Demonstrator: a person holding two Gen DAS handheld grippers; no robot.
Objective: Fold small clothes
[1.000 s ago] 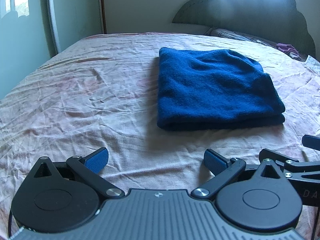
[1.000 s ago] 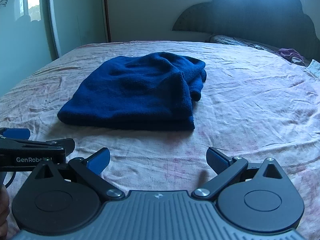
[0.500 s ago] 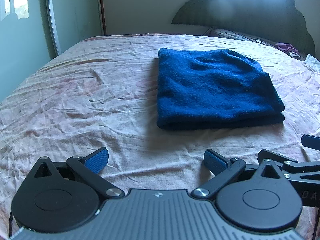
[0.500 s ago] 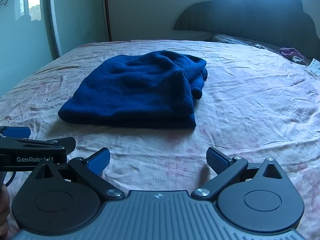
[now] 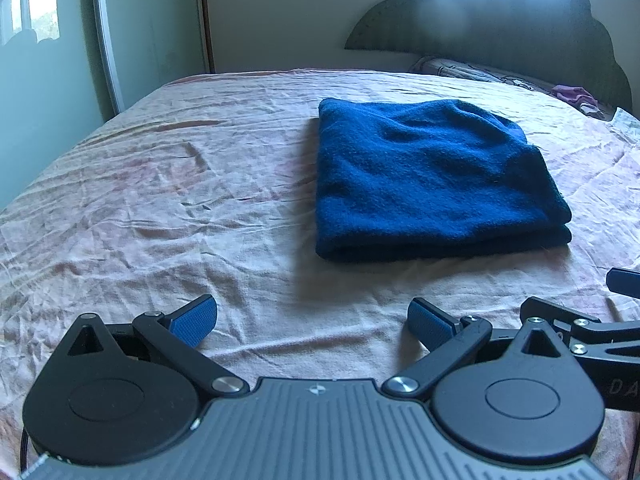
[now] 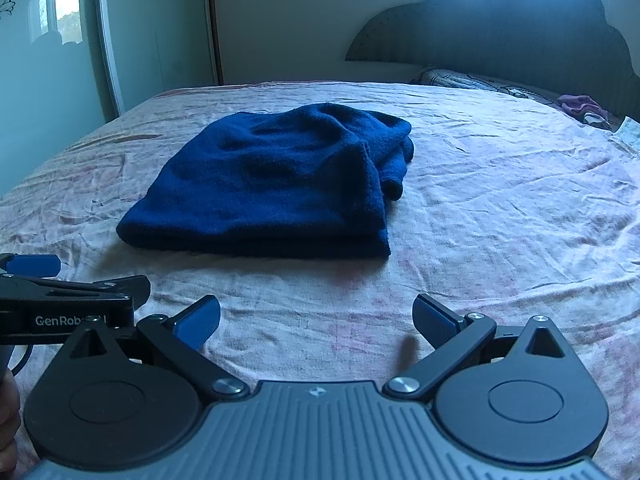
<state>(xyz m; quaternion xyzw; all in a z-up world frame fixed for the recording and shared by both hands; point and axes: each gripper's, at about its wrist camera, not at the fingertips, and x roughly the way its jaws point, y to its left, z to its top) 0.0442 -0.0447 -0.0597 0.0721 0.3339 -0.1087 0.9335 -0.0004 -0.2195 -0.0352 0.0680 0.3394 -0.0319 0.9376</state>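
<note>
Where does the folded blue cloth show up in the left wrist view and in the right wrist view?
Left wrist view: the blue cloth lies right of centre on the bed, ahead of the open left tool.
Right wrist view: the cloth lies left of centre, ahead of the open right tool.
Shared landmark: the dark headboard at upper right in both.
</note>
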